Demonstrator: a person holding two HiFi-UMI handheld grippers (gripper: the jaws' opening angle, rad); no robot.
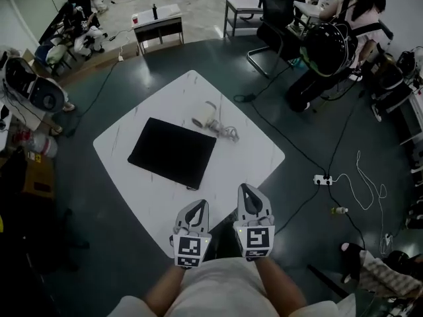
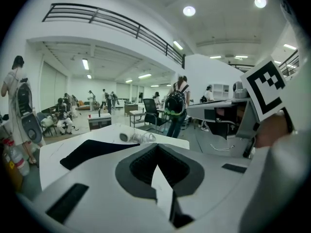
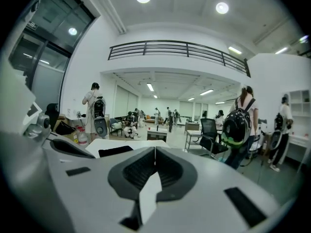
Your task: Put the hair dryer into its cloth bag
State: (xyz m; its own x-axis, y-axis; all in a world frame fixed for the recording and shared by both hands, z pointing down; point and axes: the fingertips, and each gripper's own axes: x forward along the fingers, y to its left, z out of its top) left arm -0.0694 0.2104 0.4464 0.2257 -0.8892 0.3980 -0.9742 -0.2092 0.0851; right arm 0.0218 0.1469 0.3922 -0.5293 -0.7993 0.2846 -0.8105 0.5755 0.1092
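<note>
A white hair dryer (image 1: 207,118) lies on the far part of the white table (image 1: 258,157), its cord (image 1: 228,134) coiled beside it. The flat black cloth bag (image 1: 173,152) lies just left and nearer of it. Both grippers hover side by side over the table's near corner, well short of the bag. My left gripper (image 1: 198,205) is shut and empty. My right gripper (image 1: 247,189) is shut and empty too. In the left gripper view the dryer (image 2: 129,136) and the bag (image 2: 90,151) show beyond the shut jaws; the right gripper view shows the bag (image 3: 115,151) only.
The table stands on a dark round floor area. A white power strip (image 1: 323,179) and loose cables (image 1: 367,183) lie on the floor to the right. Chairs, desks (image 1: 157,22) and several people fill the far room. A backpack device (image 1: 36,91) sits at the left.
</note>
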